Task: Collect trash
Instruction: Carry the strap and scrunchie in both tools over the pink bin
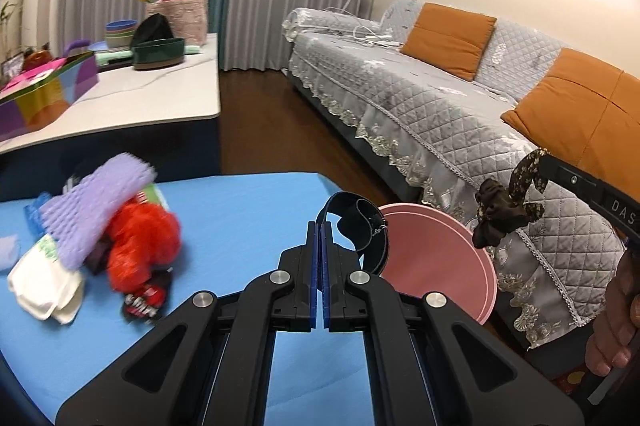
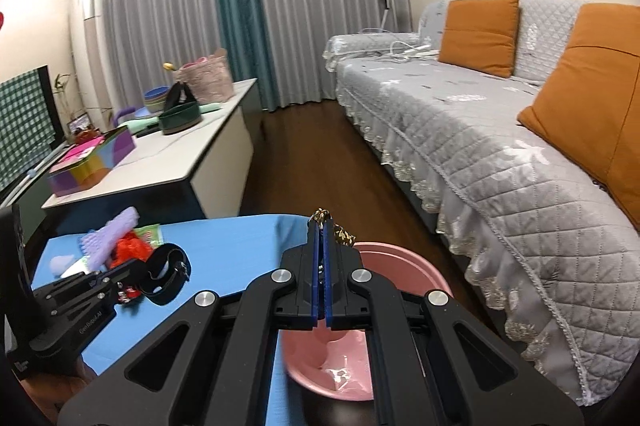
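My left gripper (image 1: 320,226) is shut on a black strap (image 1: 360,226) that loops up and to the right of its tips, above the blue table cover (image 1: 248,210). A pink basin (image 1: 460,238) stands at the table's right edge. The right gripper (image 1: 544,156) comes in from the right with a dark floral scrunchie (image 1: 504,210) hanging from it above the basin's far side. In the right wrist view my right gripper (image 2: 322,218) is shut on the scrunchie (image 2: 344,234), over the basin (image 2: 420,262), which holds a clear wrapper (image 2: 340,374). The left gripper (image 2: 144,268) holds the strap (image 2: 168,278).
A pile lies on the left of the blue table: a purple bristly pad (image 1: 92,202), a red fluffy thing (image 1: 144,242), a white cloth (image 1: 44,286). Behind stands a white table (image 1: 132,98) with bowls and boxes. A grey sofa (image 1: 420,98) runs along the right, past dark floor (image 1: 260,130).
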Demonstrator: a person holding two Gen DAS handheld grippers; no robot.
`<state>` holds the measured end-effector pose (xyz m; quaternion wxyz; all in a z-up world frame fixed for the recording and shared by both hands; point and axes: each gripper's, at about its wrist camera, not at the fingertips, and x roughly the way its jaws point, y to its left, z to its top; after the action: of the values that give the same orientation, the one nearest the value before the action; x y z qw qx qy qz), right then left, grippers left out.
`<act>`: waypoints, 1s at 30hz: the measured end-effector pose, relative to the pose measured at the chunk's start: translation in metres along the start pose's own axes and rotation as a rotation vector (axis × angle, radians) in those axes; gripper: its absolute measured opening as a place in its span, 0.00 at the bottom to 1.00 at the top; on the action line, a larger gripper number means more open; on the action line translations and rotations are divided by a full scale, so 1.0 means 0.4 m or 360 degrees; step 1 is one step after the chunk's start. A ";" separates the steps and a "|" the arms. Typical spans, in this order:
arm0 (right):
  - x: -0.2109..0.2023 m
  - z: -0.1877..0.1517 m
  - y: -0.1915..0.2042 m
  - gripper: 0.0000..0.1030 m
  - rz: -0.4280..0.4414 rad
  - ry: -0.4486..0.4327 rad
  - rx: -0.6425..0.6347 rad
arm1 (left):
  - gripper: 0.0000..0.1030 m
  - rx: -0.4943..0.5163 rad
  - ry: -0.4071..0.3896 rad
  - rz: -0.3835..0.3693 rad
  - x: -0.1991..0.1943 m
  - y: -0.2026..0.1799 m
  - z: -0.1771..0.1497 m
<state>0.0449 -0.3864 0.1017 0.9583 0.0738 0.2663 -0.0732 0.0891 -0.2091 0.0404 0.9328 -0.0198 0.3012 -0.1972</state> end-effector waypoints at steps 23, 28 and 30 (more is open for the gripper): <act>0.110 -0.019 -0.128 0.02 -0.0123 0.0107 0.0112 | 0.01 0.0128 0.0094 -0.0229 0.212 -0.138 0.053; 0.119 -0.020 -0.148 0.02 -0.0144 0.0123 0.0138 | 0.01 0.0152 0.0095 -0.0260 0.232 -0.162 0.065; 0.121 -0.020 -0.150 0.06 -0.0165 0.0136 0.0134 | 0.03 0.0170 0.0112 -0.0269 0.241 -0.173 0.067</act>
<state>0.0712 -0.4485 0.0633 0.9370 0.1033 0.3072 -0.1306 0.1510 -0.3116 0.0197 0.9013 0.0117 0.3201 -0.2915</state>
